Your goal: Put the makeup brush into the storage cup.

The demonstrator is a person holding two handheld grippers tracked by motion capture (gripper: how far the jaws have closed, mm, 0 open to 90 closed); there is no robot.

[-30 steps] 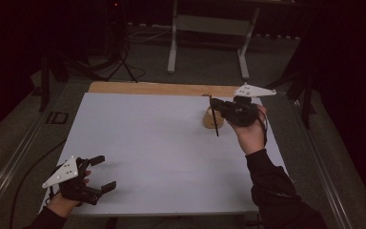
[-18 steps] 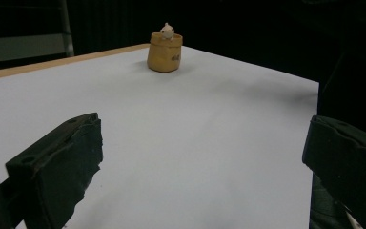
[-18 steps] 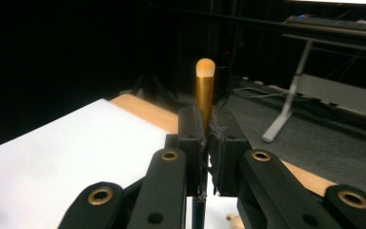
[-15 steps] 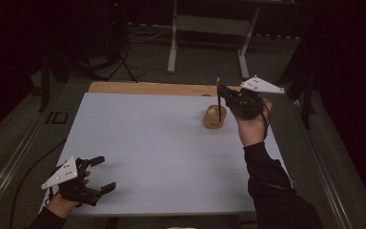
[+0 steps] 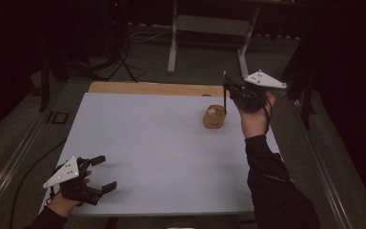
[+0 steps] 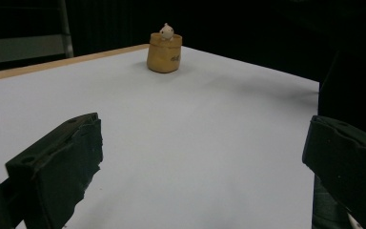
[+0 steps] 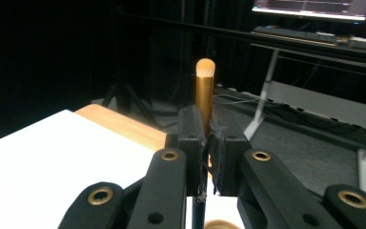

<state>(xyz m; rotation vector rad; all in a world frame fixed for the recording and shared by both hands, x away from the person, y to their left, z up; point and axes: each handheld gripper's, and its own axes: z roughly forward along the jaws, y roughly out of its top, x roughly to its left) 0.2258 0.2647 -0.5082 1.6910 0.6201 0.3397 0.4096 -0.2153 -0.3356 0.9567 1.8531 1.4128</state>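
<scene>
The brush [image 5: 225,93] is standing upright in the upper right of the high view, clamped between the fingers of the right gripper [image 5: 228,90], with its dark handle pointing down toward the small tan pot [image 5: 214,117] just below and to its left. In the right gripper view the brush [image 7: 204,93] is rising through the middle of the frame, its golden ferrule and pale rounded tip showing above the fingers [image 7: 190,143], which are pressing together on the shaft; the dark handle is continuing below them toward the bottom edge. Whether the handle's lower end is touching the pot I cannot tell. The pot is sitting on the white tabletop [image 5: 147,143], and in the left gripper view the pot [image 6: 164,52] is appearing at the top centre with a little pale round thing poking out of its mouth.

The tabletop is covering most of the high view's middle, with a strip of bare wood [image 5: 152,88] along its far edge. Around it the room is dark: grey floor, a light metal stand [image 5: 209,28] at the top, and black tripod legs at the upper left.

The left gripper [image 5: 97,174] is resting at the lower left of the high view, well apart from the pot, its fingers [image 6: 62,162] standing wide apart with nothing between them.
</scene>
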